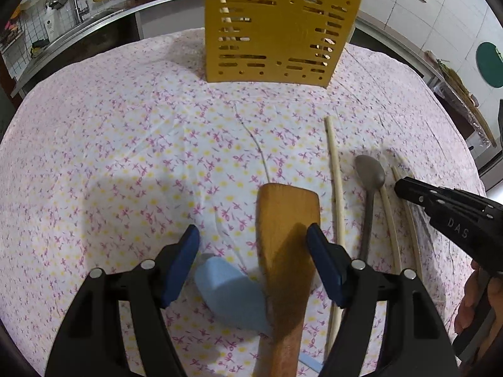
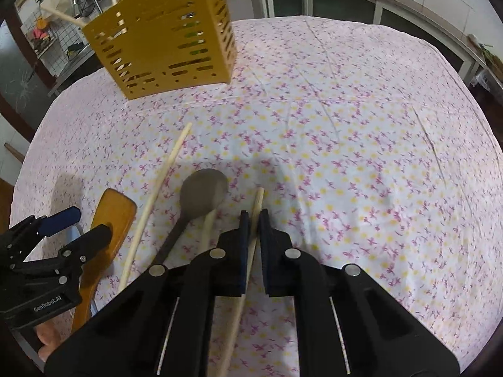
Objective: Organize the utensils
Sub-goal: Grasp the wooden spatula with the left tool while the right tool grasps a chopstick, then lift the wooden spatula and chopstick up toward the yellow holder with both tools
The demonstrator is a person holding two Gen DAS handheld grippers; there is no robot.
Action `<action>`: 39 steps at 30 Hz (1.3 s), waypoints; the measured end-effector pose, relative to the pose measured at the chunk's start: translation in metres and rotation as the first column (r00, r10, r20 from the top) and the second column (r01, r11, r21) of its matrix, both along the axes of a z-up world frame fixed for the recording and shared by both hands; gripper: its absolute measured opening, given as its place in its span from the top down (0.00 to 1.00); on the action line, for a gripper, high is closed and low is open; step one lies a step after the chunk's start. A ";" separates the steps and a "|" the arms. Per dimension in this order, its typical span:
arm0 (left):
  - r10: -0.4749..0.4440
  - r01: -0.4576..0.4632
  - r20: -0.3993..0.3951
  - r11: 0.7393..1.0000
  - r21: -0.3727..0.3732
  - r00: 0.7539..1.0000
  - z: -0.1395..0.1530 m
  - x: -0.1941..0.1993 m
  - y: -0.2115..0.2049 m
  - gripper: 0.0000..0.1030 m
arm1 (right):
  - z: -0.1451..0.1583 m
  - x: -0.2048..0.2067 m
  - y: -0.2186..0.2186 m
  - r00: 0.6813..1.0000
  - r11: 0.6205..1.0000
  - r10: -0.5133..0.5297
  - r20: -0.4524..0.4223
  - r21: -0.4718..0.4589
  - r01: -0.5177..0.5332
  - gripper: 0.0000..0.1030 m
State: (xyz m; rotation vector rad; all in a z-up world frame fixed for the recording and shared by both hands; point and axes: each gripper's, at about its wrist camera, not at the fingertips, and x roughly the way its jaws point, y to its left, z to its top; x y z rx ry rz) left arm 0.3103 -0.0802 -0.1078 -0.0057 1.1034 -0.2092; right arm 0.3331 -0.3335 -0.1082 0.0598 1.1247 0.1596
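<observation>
While the right gripper (image 2: 254, 216) is closed on a pale chopstick (image 2: 255, 207) lying on the floral tablecloth (image 2: 345, 157), the left gripper (image 1: 253, 235) is held open over the wooden spatula (image 1: 287, 213), whose blade is seen between the blue pads (image 1: 320, 257) without apparent contact. A grey spoon (image 2: 202, 196) and two more chopsticks (image 2: 160, 182) are laid between them. A yellow slotted utensil holder (image 1: 270, 28) is stood at the far side, seemingly already holding sticks.

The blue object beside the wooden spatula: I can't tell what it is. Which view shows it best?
Left wrist view: the blue object lies unobstructed between the open left gripper fingers, beside the wooden spatula. Right wrist view shows only a sliver behind that gripper.
</observation>
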 end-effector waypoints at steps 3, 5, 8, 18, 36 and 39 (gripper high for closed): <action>-0.010 0.010 -0.006 1.000 0.000 1.000 -0.001 0.004 -0.005 0.32 | 0.000 -0.001 -0.003 1.000 1.000 -0.002 0.002 0.002 0.002 0.93; -0.013 0.013 -0.013 1.000 0.002 1.000 -0.002 0.006 -0.008 0.33 | 0.000 -0.001 -0.003 1.000 1.000 0.000 0.004 -0.002 0.000 0.93; -0.032 0.033 -0.011 0.999 0.014 0.999 -0.001 0.005 -0.013 0.35 | 0.001 -0.001 -0.005 1.000 1.000 0.000 0.005 -0.003 0.000 0.93; -0.061 0.060 0.009 0.996 0.072 0.998 -0.008 0.011 -0.030 0.39 | 0.001 0.000 -0.022 1.000 1.000 -0.026 0.009 0.005 0.026 0.93; -0.020 0.024 0.056 0.998 -0.060 0.998 0.030 0.009 0.013 0.57 | 0.023 -0.007 -0.008 0.997 0.999 -0.003 0.076 0.035 0.001 0.94; -0.007 0.015 0.113 0.997 -0.073 0.994 0.048 0.005 0.020 0.57 | 0.036 -0.009 -0.003 0.994 0.999 0.010 0.112 0.035 -0.014 0.94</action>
